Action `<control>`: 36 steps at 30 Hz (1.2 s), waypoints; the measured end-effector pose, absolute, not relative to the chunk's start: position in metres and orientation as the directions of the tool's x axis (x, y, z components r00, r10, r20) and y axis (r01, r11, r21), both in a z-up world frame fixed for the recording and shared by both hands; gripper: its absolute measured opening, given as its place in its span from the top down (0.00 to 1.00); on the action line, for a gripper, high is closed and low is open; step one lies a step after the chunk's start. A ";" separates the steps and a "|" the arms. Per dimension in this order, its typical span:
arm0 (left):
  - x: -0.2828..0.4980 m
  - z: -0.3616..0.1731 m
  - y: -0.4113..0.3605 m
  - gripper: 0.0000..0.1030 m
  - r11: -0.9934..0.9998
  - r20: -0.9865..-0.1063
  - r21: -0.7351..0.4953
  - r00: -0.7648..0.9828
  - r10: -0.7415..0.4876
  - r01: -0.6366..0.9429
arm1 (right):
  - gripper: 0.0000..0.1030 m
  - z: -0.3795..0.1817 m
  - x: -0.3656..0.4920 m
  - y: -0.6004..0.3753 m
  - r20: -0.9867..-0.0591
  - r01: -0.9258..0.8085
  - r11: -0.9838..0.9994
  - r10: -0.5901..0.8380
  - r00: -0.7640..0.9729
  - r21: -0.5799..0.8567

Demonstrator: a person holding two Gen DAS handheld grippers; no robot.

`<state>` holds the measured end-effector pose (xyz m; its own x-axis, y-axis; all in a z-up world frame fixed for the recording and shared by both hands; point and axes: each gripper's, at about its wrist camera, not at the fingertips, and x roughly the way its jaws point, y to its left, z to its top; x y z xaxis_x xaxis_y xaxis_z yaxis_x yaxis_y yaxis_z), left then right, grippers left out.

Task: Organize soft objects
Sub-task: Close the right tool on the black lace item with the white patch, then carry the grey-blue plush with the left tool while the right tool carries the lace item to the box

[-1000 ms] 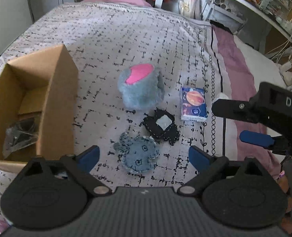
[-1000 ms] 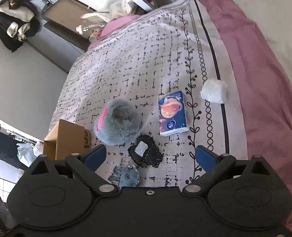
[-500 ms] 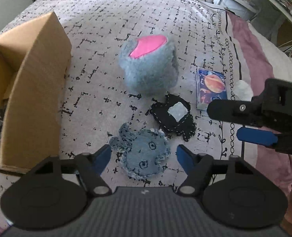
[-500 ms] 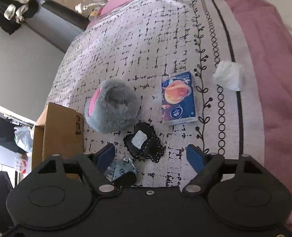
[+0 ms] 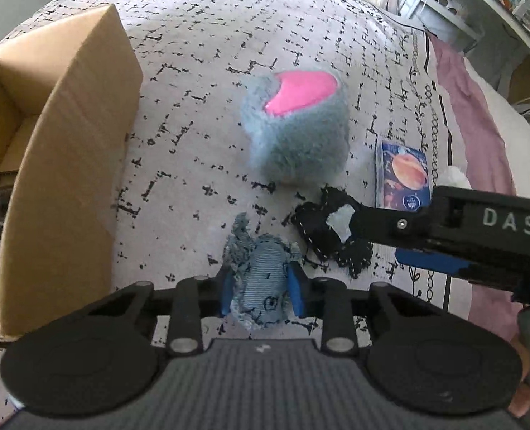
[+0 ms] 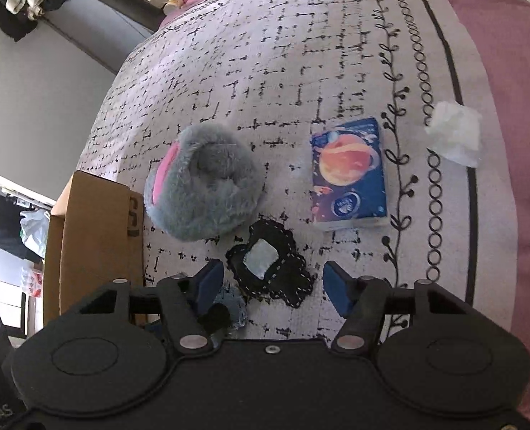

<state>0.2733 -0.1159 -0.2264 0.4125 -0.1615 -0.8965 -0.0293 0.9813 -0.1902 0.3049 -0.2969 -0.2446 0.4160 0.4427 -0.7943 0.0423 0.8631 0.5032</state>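
Both grippers have been lowered. Left gripper (image 5: 261, 288) is closing, clamped on the denim toy (image 5: 259, 272); right gripper (image 6: 272, 283) is closing around, untouching, the black patch (image 6: 272, 272), at the toy's two o'clock. Limp fabric could be dropped.

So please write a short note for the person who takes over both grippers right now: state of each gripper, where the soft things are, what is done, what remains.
Left gripper: closing, pads squeezing the blue denim fish toy.
Right gripper: closing around the black stitched fabric patch, pads not touching yet.
On the bed: grey fluffy slipper with pink sole, planet-print tissue pack, crumpled white tissue.
Brown cardboard box: none of these inside yet.
Left: everything.
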 end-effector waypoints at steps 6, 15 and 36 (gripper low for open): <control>0.275 -0.228 -0.112 0.71 0.976 -0.893 -0.214 0.411 -0.183 -0.030 | 0.41 -0.252 0.312 -0.283 -0.818 0.031 0.888 0.408 0.405 0.458; 0.274 -0.228 -0.110 0.72 0.972 -0.885 -0.235 0.420 -0.202 -0.027 | 0.66 -0.261 0.314 -0.267 -0.844 -0.024 0.920 0.368 0.390 0.390; 0.238 -0.167 -0.094 0.85 0.969 -0.833 -0.248 0.506 -0.224 0.022 | 0.70 -0.208 0.284 -0.282 -0.775 0.001 0.912 0.348 0.527 0.410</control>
<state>0.2378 -0.0942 -0.1671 0.5064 -0.2242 -0.8327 0.0216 0.9686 -0.2477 0.2844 -0.2818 -0.2080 0.5270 0.3480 -0.7753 0.0006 0.9122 0.4098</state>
